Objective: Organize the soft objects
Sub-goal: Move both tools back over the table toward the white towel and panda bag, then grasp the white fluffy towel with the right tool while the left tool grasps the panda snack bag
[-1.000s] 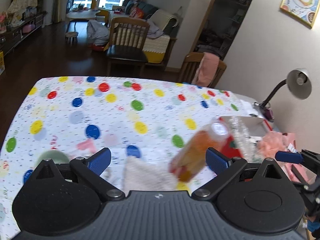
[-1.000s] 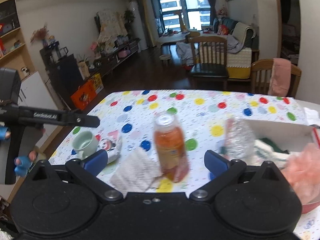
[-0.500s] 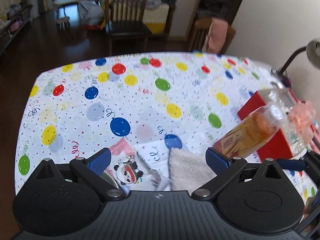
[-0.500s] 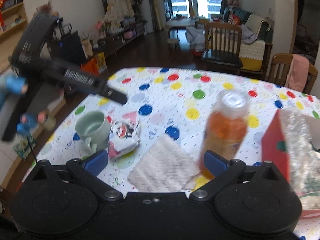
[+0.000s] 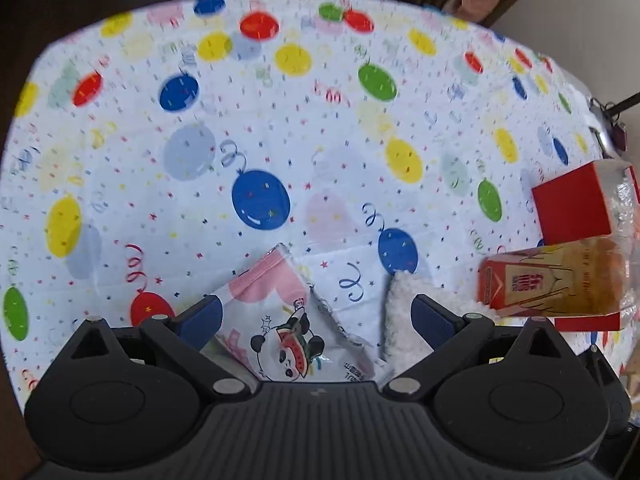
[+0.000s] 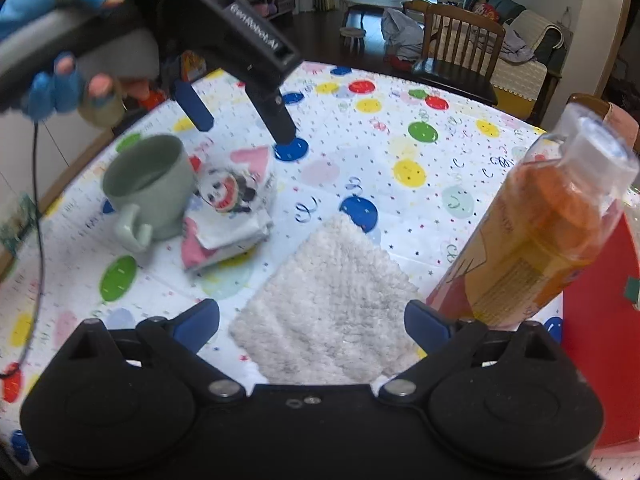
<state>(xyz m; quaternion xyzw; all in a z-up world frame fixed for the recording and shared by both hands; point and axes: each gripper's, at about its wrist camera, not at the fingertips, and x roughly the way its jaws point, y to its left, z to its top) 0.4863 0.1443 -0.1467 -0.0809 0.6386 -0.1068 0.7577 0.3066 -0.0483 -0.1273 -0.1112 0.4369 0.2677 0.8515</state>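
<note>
A white fluffy cloth (image 6: 332,304) lies flat on the balloon-print tablecloth; its edge shows in the left wrist view (image 5: 404,312). A soft panda-print packet (image 5: 288,320) lies left of it, also in the right wrist view (image 6: 232,208). My left gripper (image 5: 316,316) is open, hovering directly above the packet; it shows from outside in the right wrist view (image 6: 244,124). My right gripper (image 6: 312,320) is open and empty just above the near part of the cloth.
A green mug (image 6: 148,188) stands against the packet's left side. An orange bottle (image 6: 548,236) stands right of the cloth, also seen in the left wrist view (image 5: 556,284). A red box (image 5: 572,208) sits behind it, and chairs stand beyond the table.
My left gripper has tilted down and dropped over the panda packet. My right gripper has moved forward and lower over the white cloth. Both stayed open.
</note>
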